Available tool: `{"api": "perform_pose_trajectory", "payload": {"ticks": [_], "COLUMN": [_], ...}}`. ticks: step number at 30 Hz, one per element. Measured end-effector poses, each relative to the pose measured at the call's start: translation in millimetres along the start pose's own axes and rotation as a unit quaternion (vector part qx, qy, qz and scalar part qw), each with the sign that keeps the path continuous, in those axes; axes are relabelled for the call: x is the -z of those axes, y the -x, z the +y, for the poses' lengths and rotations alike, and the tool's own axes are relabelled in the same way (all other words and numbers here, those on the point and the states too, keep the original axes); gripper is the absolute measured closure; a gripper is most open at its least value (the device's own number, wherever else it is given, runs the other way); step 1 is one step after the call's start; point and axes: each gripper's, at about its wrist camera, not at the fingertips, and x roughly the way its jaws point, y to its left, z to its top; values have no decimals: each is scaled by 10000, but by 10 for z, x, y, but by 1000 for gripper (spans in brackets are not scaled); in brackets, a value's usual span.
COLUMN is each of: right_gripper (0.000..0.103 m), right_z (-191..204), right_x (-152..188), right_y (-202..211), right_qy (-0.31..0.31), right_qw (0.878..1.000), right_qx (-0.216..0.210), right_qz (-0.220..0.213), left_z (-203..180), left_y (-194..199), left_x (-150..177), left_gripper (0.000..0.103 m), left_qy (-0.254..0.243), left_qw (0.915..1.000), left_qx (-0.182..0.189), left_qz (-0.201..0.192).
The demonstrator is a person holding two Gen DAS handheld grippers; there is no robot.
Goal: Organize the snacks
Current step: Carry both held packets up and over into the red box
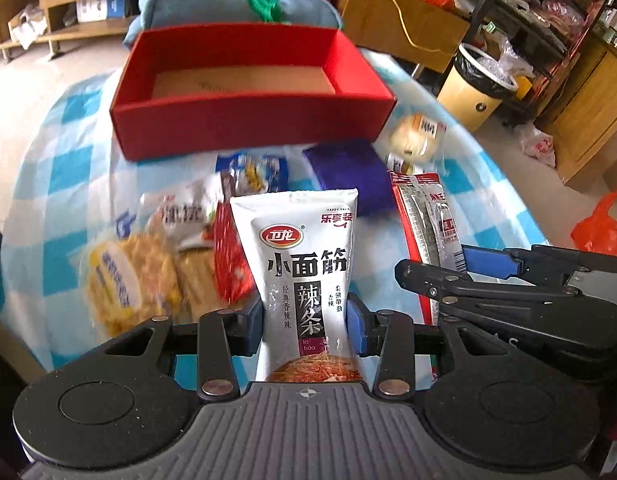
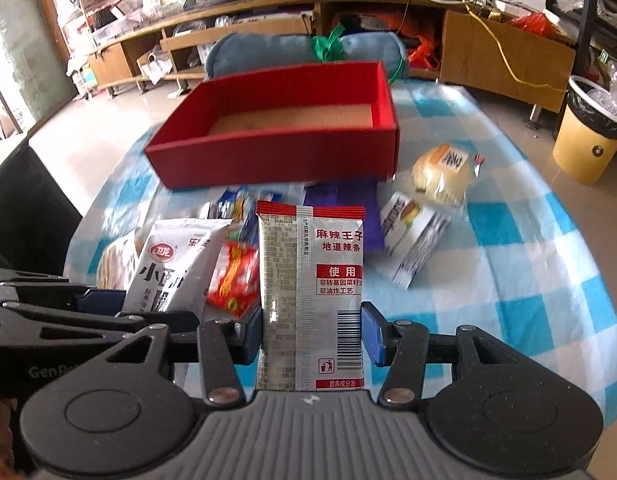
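Two packets are clamped, the white packet (image 1: 304,280) in the left gripper (image 1: 306,320) and the silver packet (image 2: 310,296) in the right gripper (image 2: 310,332), with the red box (image 1: 244,120) ahead of both.

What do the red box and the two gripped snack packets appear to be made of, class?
Red box: likely cardboard, matte red covering, bare brown floor inside.
White packet in the left gripper: glossy plastic film, crimped top.
Silver packet in the right gripper: probably shiny foil-laminate, back seam visible.

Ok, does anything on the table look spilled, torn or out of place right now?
Nothing spilled or torn. The red box holds no snacks, while packets lie jumbled in front of it. Each gripper, left and right, holds a packet.
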Motion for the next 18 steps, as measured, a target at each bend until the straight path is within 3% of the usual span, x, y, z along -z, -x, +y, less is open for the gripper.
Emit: {"api": "perform_pose_trajectory", "payload": {"ticks": [18], "right_gripper": [58], "right_z": [-226], "right_x": [-1043], "right_y": [-363], "right_qy": [-204], "right_qw": [9984], "right_qx": [5], "right_qz": [-520], "left_z": [2], "left_y": [-150], "left_x": [-954], "left_gripper": [55], "left_qy": [61], "left_qw": [9971], "left_qx": [-280], "left_qz": [-705]}}
